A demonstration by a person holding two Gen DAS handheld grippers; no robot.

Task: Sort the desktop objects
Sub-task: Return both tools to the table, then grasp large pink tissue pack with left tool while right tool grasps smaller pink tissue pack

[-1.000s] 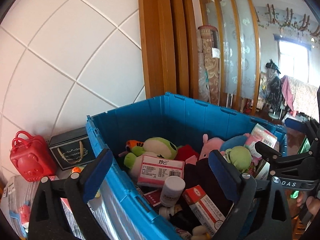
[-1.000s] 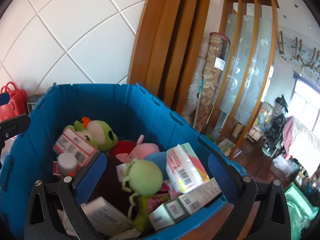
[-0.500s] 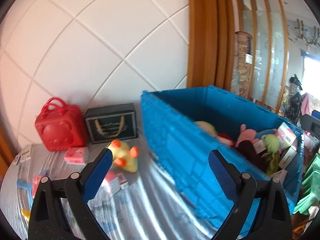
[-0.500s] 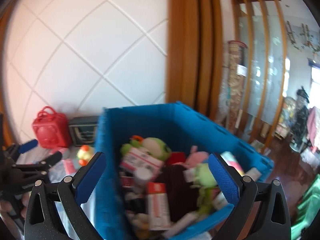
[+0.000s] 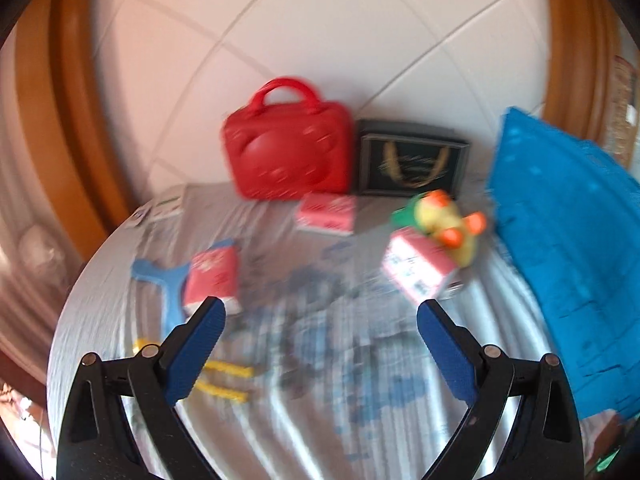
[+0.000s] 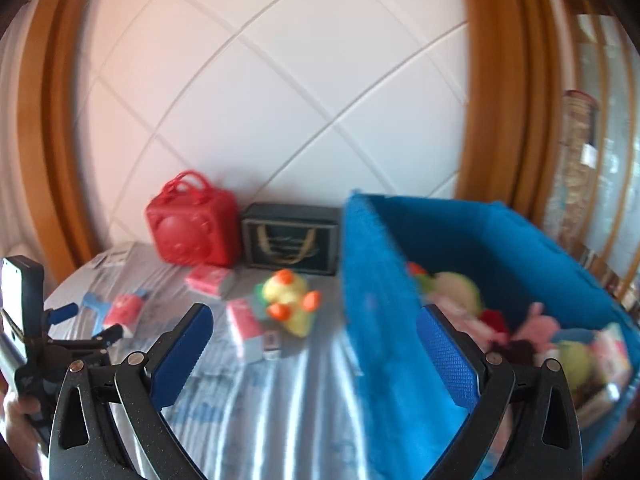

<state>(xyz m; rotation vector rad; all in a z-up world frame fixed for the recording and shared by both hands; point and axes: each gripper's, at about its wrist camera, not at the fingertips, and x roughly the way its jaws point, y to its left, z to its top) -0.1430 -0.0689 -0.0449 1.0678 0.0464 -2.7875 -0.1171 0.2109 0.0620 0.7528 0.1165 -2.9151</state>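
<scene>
My left gripper is open and empty above the table's cloth. Ahead of it lie a yellow plush duck, a pink box beside the duck, a pink pack, another pink pack and a blue flat toy. My right gripper is open and empty over the table next to the blue crate, which holds plush toys and boxes. The duck and the pink box lie ahead of it. The left gripper shows at the far left.
A red handbag and a black box with gold print stand against the white tiled wall. Yellow strips lie near my left fingers. The blue crate's wall fills the right side. White cards lie at the table's far left.
Both grippers have swung left, away from the crate's inside, toward the table with the loose objects. Both stay open and empty.
</scene>
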